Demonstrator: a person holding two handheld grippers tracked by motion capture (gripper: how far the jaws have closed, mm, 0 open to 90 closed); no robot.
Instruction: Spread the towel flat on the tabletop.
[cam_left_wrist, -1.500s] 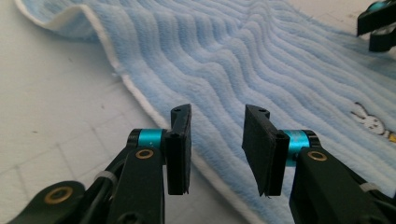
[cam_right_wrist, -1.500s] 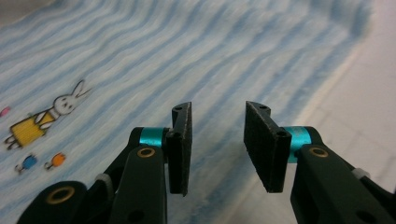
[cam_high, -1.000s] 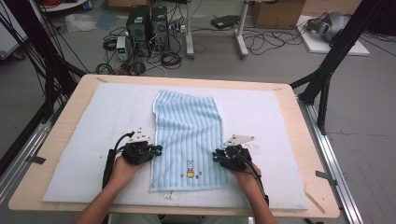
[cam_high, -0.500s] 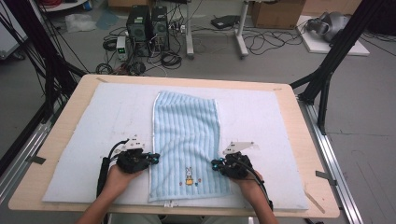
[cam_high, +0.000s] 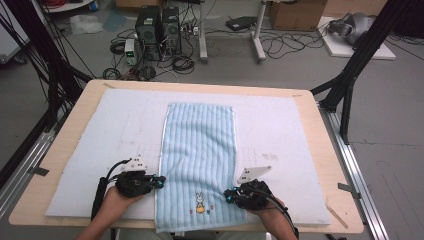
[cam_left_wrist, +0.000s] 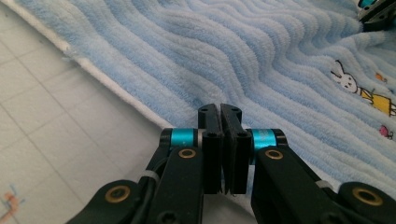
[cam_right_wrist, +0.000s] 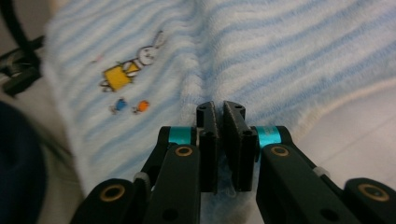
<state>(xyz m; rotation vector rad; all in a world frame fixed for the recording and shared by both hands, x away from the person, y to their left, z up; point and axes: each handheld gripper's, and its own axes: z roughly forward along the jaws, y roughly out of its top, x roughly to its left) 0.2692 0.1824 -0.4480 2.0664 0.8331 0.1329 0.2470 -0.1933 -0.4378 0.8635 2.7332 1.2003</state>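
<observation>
Black jaws of my left gripper (cam_left_wrist: 220, 110) are pressed together on the white-hemmed left edge of the blue towel (cam_high: 200, 150); in the left gripper view the hem runs straight in between them. My right gripper (cam_right_wrist: 220, 107) is clamped the same way on the towel's opposite edge, with a ridge of terry bunched up in front of its tips; its jaws have just eased a little, with the cloth between them.

In the high view my left gripper (cam_high: 161, 180) sits at the towel's left side and my right gripper (cam_high: 228, 195) at its right side, both near the end closest to me, facing each other across the cloth. Between them is the embroidered rabbit (cam_high: 200, 202), closer to the near hem. My left hand (cam_high: 122, 192) and right hand (cam_high: 262, 202) come in from the bottom edge.

The towel lies lengthwise down the middle of a pale mat (cam_high: 290, 130) with a faint grid, which covers most of the wooden table (cam_high: 70, 115). Its near end hangs over the mat's front edge. Nothing lies on the mat beside the towel, so nothing stands in the grippers' way.

Past the table, on the floor, are two dark computer towers (cam_high: 159, 25), tangled cables (cam_high: 285, 42), a cardboard box (cam_high: 295, 12) and black frame struts (cam_high: 360, 55).
</observation>
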